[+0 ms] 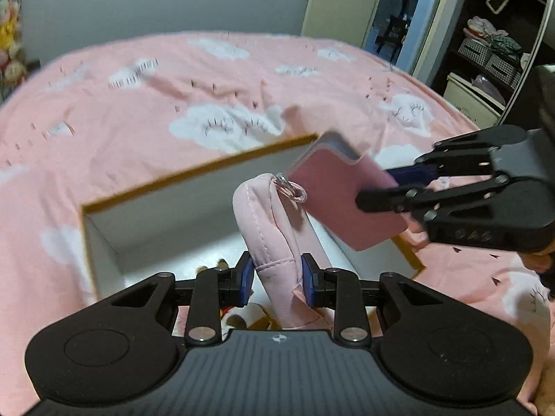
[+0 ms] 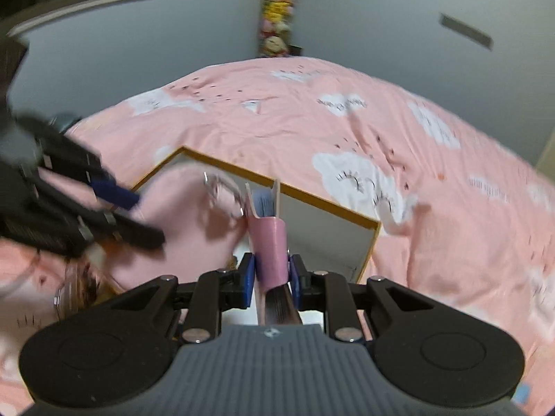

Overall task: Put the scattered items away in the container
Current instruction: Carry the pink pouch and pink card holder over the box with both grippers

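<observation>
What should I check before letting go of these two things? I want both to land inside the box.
1. Left tongs grip the pink pouch: ok.
2. Right tongs grip the pink notebook: ok.
3. Pouch over the box opening: ok, it hangs above the white floor.
4. Notebook fully over the opening: cannot tell, it is at the box's right rim in the left wrist view.
5. Pouch's key ring clear of the notebook: cannot tell, they look very close.
6. Free room in the box: ok, bare white floor shows.
</observation>
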Available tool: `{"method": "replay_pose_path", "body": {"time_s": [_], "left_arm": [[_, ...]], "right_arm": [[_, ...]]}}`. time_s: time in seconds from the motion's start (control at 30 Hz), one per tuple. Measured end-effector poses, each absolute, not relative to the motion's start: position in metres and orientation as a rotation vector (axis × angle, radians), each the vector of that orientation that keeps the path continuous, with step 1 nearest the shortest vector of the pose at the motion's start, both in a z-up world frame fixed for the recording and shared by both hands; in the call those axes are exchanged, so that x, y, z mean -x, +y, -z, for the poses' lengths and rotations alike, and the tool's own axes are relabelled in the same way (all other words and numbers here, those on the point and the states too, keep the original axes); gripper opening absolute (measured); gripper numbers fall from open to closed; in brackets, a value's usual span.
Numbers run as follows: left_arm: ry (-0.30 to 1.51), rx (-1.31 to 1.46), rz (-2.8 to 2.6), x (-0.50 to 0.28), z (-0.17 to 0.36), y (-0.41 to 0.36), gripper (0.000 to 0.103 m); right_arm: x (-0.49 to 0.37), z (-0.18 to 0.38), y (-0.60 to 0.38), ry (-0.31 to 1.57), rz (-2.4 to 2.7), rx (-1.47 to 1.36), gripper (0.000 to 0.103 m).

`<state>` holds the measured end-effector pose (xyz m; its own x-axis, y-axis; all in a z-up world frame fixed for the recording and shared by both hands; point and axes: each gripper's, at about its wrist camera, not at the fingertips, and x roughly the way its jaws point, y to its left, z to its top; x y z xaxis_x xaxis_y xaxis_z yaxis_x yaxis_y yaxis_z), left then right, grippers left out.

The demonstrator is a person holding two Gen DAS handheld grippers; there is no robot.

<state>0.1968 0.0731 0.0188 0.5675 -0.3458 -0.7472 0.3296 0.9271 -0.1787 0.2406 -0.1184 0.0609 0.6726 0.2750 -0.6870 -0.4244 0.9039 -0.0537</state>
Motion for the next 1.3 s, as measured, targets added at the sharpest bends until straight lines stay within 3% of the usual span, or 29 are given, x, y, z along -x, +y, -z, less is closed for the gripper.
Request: {"method": "replay_pose_path", "body": {"time_s": [0.57,0.73,0.87,0.9,0.97,1.0,1.1,1.23,1.3], "left_arm": [[1.151,0.119,0.491,-0.245,0.075,0.055,0.034],[1.181,0.125,0.47,-0.248,0.081,0.06,0.04],[1.142,0.108,0.444,-0.24,0.068,0.064,0.057],[1.125,0.088,0.431,-0.238,0.064,0.064,0.057],[1.108,0.06,0.436,-0.233,0.056,0.065,0.052],[1.105,0.059,0.44,-0.231,0.053,0.066,0.041],[1.125,0.039,0.445,-0.231,0.055,0.063,0.027],[1.156,0.039,0.45,-0.232,0.068,0.055,0.017],[1.17,0.04,0.443,-0.236,0.078,0.049,0.017]], "right_arm": [[-0.282,-0.011,-0.136,0.926,-0.353,0.062,0.023],[-0.283,-0.005,-0.131,0.936,-0.346,0.053,0.023],[-0.281,-0.008,-0.13,0.919,-0.331,0.063,0.023],[-0.28,-0.01,-0.131,0.915,-0.331,0.055,0.023],[-0.278,-0.014,-0.133,0.908,-0.334,0.037,0.023],[-0.278,-0.016,-0.134,0.908,-0.336,0.023,0.023],[-0.278,-0.018,-0.137,0.93,-0.355,-0.043,0.023],[-0.281,-0.012,-0.135,0.963,-0.363,-0.084,0.023],[-0.282,-0.01,-0.134,0.966,-0.347,-0.074,0.023]]}}
